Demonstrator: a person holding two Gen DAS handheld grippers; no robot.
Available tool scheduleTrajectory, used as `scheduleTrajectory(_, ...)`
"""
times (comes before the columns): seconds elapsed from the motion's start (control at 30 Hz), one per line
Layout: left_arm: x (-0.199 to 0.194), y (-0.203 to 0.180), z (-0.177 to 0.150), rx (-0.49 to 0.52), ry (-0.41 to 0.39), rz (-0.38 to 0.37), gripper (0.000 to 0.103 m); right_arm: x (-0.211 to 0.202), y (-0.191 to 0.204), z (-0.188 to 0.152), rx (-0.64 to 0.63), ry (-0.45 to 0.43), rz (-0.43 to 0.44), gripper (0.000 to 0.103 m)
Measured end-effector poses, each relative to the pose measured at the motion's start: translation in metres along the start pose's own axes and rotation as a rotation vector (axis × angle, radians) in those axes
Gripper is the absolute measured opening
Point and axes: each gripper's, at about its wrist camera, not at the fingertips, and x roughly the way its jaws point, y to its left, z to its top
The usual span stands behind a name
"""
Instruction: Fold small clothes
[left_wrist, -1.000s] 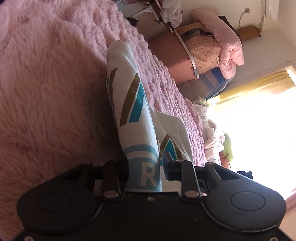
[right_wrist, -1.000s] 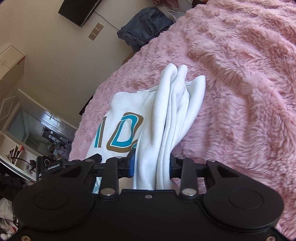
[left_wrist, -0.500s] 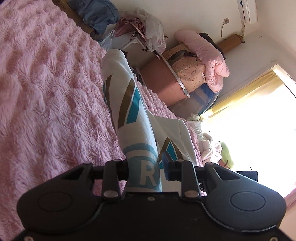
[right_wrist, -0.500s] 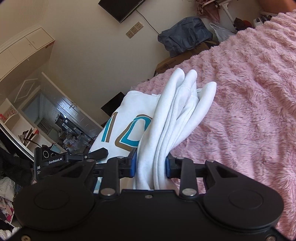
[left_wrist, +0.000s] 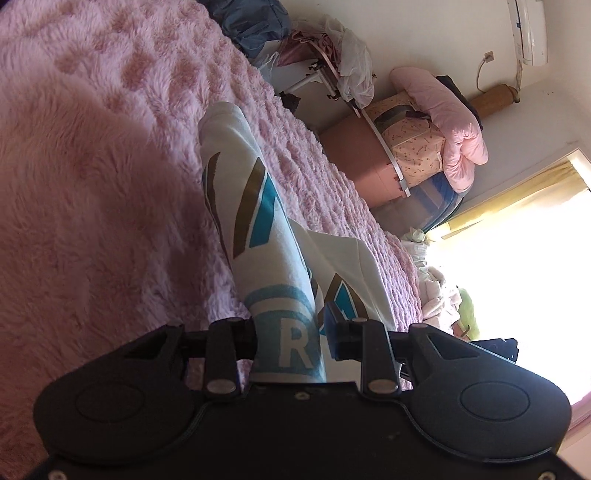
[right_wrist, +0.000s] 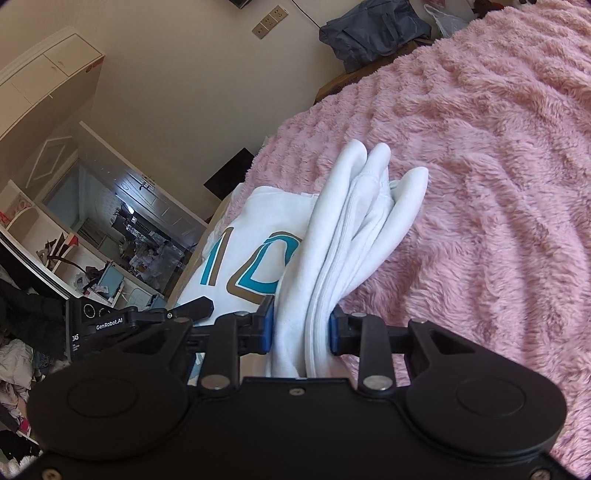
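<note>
Both tongs seemingly clamped on white garment.

left gripper: matte black body, round side caps, silver screws, blue pad | right gripper: same build, blue pads (white "GenRobot.AI" lettering visible on the other unit)
</note>
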Motion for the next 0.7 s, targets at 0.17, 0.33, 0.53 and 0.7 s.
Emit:
scheduleTrajectory(0.17, 0.007, 0.044, -0.016, -0.068, 0.016, 0.036, 0.027, 0.018, -0.028, -0.023, 0.046, 0.052, -0.045, 0.027)
scheduleTrajectory(0.33, 0.0, 0.081, -0.021, -0.131, 0.016, 0.055, 0.032, 0.019, -0.056, -0.039, 0.089, 0.051, -0.025, 0.027)
scheduleTrajectory(0.53, -0.033, 0.074, -0.015, -0.044, -0.044, 0.096, 0.033, 0.013, -0.067, -0.042, 0.118, 0.044, -0.028, 0.048)
scheduleTrajectory(0.7, -0.06, 0.033, 0.0, 0.112, -0.156, 0.073, 0.037, -0.017, -0.029, -0.025, -0.116, -0.15, -0.12, 0.048)
